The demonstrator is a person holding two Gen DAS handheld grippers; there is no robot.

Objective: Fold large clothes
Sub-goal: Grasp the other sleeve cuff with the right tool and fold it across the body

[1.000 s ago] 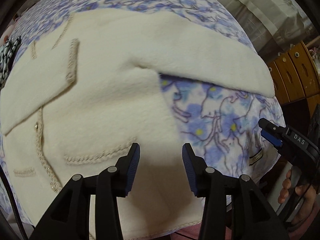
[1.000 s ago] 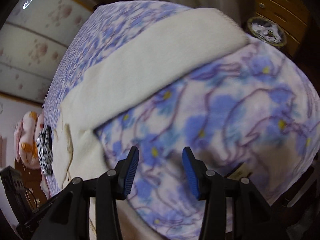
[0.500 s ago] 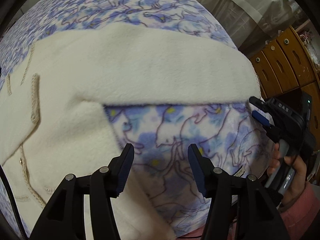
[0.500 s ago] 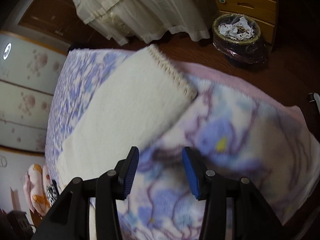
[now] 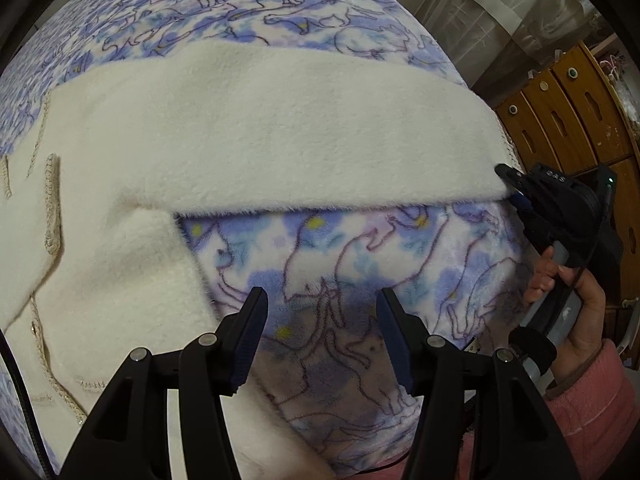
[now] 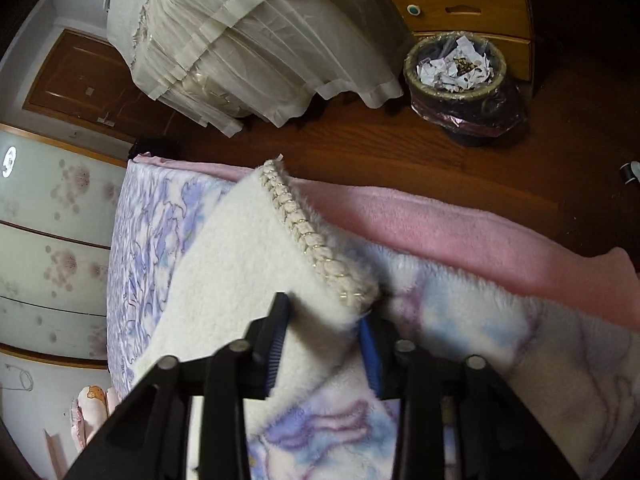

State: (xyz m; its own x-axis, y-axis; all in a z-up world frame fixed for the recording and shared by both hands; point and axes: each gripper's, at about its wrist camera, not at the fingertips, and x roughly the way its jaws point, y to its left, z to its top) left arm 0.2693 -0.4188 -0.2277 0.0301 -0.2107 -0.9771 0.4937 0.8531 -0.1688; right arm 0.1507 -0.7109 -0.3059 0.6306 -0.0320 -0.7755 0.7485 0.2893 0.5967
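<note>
Right hand-held gripper [image 6: 324,344] closing on sleeve cuff [image 6: 320,248] at blanket [image 5: 360,264] edge; left [image 5: 322,340] open.

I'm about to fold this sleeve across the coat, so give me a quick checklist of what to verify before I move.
1. Right tool on the cuff end of the cream fleece coat's sleeve: ok, cuff between its closing jaws.
2. Braided trim on cuff visible, not bunched: ok.
3. Left tool free: ok, open above the blue floral fleece blanket, holding nothing.
4. Sleeve lying flat along its length: ok.
5. Coat body smooth: cannot tell, only partly in view.
6. Grip firm enough to lift: cannot tell.
</note>
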